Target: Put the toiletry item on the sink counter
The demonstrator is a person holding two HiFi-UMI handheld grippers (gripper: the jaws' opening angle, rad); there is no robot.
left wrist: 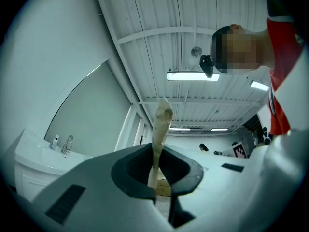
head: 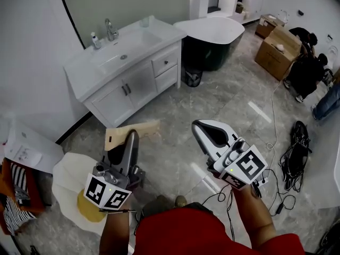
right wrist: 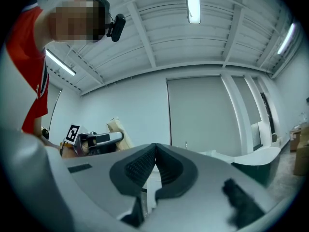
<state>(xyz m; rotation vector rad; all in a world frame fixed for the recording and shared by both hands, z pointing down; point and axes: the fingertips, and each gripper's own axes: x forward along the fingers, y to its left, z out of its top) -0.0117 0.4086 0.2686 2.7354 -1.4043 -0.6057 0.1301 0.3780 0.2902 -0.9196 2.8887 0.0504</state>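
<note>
- Left gripper (head: 126, 145): clenched on the toiletry item (head: 139, 129); in its own view the jaws pinch the item's lower end (left wrist: 161, 122).
- Toiletry item: flat, tan and thin, seen edge-on in the left gripper view. It sticks out past the jaw tips and is held in the air over the floor (head: 228, 94), well apart from the counter (head: 87, 76).
- Right gripper (head: 204, 133): jaws pressed together with nothing between them (right wrist: 154, 154); held beside the left gripper, apart from it.
- Counter: white, with a basin, on a cabinet at the wall; a faucet (head: 110, 30) and a small bottle (head: 94, 40) stand at its back edge.
- Bathtub (head: 210, 33): just beside the counter.
- Boxes (head: 276, 49): cardboard, on the floor at far right.
- Cables (head: 295, 153): coiled on the floor at right.
</note>
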